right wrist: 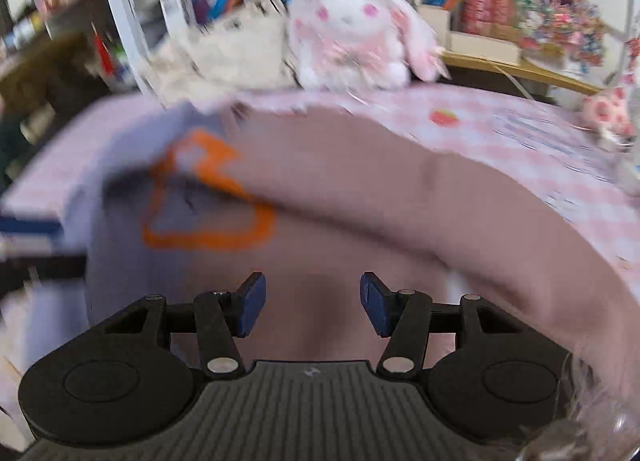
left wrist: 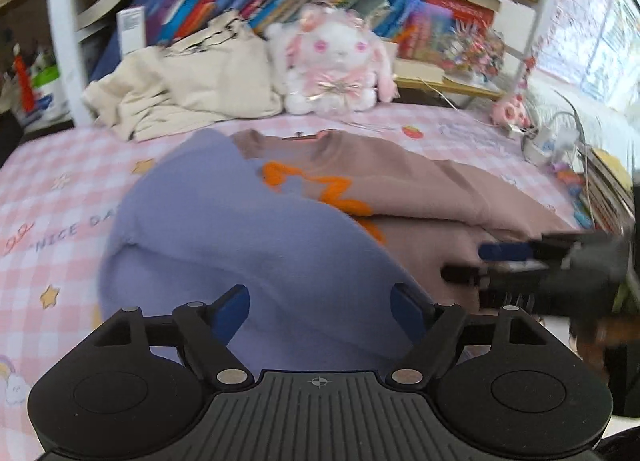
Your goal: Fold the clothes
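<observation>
Pink checked bedsheet (left wrist: pixel 60 181) | sweatshirt (left wrist: pixel 420 189) spread flat | left gripper (left wrist: pixel 320 309) released | right gripper (right wrist: pixel 312 301) released

Each hand-held gripper, left (left wrist: pixel 320 311) and right (right wrist: pixel 312 303), has a black ribbed body bearing a small central mark, two round black housings at its sides, silver pivot screws on black linkage arms, and blue finger pads (left wrist: pixel 230 311).

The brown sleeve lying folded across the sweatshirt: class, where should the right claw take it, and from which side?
Grip the brown sleeve near its lower edge, which forms a raised ridge over the sweatshirt. Come from the near right side, where the open right claw already hovers. The cuff is hidden, so judge its end cautiously.
</observation>
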Tool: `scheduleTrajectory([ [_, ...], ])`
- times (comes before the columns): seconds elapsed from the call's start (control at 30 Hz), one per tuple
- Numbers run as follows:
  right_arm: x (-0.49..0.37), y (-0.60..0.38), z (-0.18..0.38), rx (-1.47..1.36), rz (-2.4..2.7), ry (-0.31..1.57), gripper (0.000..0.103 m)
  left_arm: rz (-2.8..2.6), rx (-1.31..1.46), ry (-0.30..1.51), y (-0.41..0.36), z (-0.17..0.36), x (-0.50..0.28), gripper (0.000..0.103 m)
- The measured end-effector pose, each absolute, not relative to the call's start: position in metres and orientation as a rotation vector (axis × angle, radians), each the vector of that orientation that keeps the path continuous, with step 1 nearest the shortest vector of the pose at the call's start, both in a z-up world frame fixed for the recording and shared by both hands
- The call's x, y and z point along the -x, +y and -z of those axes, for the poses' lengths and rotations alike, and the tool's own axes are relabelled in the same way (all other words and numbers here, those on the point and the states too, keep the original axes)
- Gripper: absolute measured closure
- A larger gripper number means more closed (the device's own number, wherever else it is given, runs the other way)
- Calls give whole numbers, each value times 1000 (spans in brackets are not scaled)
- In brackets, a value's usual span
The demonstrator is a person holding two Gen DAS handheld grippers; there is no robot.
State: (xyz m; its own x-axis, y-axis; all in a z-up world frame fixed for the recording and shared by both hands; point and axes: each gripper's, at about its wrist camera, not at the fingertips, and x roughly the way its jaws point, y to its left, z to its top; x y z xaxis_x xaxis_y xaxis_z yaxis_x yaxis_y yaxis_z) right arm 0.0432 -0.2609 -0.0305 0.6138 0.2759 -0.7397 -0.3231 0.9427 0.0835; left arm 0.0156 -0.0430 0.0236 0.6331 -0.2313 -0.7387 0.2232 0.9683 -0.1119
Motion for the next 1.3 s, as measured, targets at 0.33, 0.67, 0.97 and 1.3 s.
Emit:
scheduleTrajectory([
  [0.33, -30, -264, 49, 128, -379, 872, 51, 233, 4, 820, -68, -33, -27, 20],
  [0.67, -31, -261, 48, 118, -383, 876, 45, 171, 7, 896, -44, -19, -24, 96],
  [0.97, -32, -254, 47, 106, -335, 897, 45, -62, -42, 755, 101, -76, -32, 100],
  [1.3, -29, -241, 46, 99, -285, 934, 45, -573, -43, 794, 244, -69, -94, 55],
])
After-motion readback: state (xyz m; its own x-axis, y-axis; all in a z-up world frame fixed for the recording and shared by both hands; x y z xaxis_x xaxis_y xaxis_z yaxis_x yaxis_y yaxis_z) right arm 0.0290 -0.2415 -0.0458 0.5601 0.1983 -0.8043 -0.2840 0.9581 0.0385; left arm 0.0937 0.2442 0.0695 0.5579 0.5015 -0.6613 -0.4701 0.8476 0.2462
